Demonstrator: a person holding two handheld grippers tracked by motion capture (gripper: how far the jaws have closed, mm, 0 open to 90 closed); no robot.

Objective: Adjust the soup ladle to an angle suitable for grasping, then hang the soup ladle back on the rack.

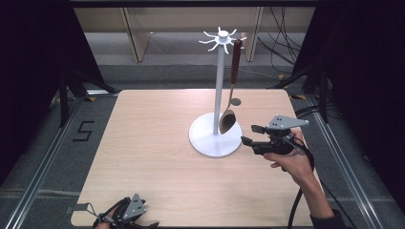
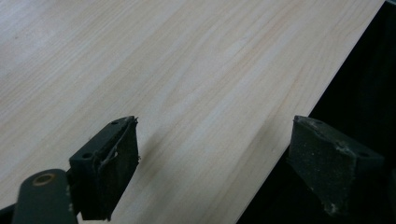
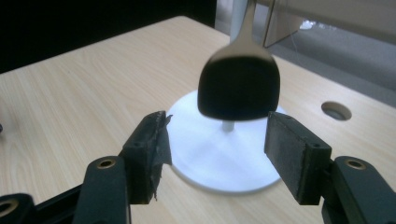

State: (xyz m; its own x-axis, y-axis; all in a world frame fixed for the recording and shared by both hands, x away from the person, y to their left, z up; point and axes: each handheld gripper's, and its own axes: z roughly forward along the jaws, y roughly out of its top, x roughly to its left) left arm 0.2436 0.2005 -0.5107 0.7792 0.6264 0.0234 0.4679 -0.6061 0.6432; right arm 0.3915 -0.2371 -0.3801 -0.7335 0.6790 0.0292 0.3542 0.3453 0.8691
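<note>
Fingers (image 3: 152,144) of right gripper (image 1: 249,135) apart (empty), near hanging spoon (image 1: 228,120).

The high view looks forward and down from above the near edge of the pale wooden table (image 1: 157,157), taking in its whole top. The left gripper view sits very close over the wood near an edge, probably the near-left corner. The right gripper view looks low across the table at the white round-based rack stand (image 3: 224,163), which the high view shares (image 1: 215,136).
</note>
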